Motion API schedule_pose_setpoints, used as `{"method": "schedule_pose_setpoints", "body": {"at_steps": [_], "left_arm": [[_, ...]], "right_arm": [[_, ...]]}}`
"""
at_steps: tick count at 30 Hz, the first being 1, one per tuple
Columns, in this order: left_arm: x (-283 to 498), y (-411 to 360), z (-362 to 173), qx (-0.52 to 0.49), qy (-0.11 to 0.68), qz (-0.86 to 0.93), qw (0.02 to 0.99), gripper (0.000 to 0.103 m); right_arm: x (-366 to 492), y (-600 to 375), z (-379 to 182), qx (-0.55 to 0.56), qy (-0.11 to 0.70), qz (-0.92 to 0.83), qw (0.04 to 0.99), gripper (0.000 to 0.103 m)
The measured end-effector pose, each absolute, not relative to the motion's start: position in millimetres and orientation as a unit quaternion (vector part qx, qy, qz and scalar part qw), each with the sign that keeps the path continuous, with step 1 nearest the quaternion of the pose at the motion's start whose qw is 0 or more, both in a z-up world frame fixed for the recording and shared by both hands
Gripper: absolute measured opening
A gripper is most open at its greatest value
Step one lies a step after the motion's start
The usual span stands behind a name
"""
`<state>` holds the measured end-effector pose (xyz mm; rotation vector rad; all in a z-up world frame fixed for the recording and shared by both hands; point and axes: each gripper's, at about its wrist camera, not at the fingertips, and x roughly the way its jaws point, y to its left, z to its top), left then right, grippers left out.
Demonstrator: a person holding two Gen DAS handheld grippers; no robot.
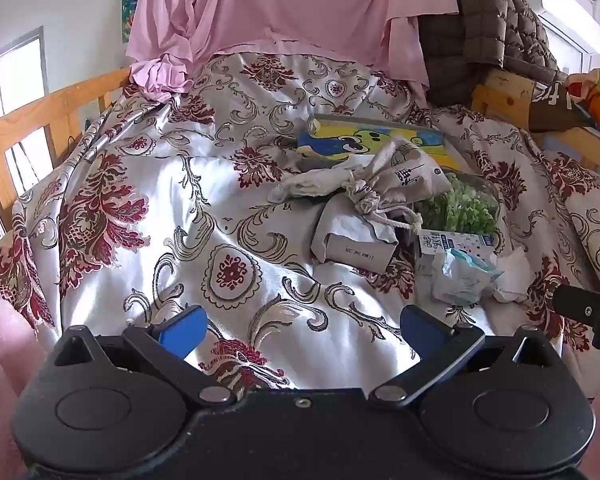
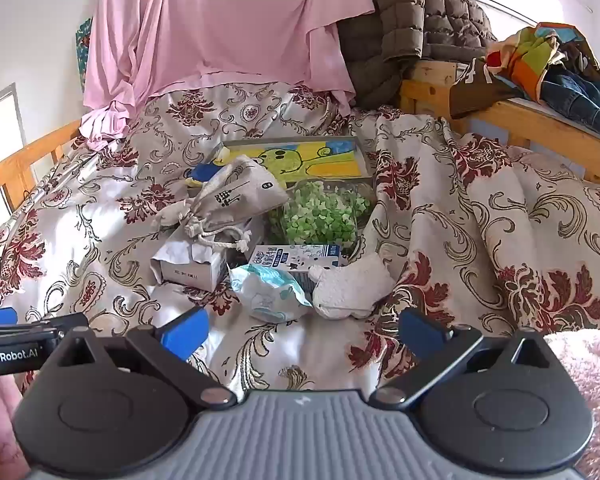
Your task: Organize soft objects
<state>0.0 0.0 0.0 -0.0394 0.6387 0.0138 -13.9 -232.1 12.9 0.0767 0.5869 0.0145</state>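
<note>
Both claws, left claw (image 1: 302, 326) and right claw (image 2: 302, 326), gape empty; pouch (image 2: 236, 196) ahead of them is soft, light: pinch its cinched neck.

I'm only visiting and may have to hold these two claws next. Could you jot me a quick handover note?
Left gripper: open, empty, above the floral bedspread.
Right gripper: open, empty, just short of the pile.
Pile mid-bed: drawstring pouch lying on a small box, bag of green bits, crumpled packet, white cloth.
Done: nothing yet, by the look of it.
Left: sort the whole pile.
</note>
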Motion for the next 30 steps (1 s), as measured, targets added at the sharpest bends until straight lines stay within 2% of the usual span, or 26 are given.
{"method": "schedule_pose_setpoints", "body": {"at_steps": [30], "left_arm": [[-0.6, -1.1, -5.4, -0.016, 0.313, 0.007, 0.950, 0.102]], "right_arm": [[-13.7, -231.3, 12.5, 0.038, 0.289, 0.007, 0.957, 0.103]]}}
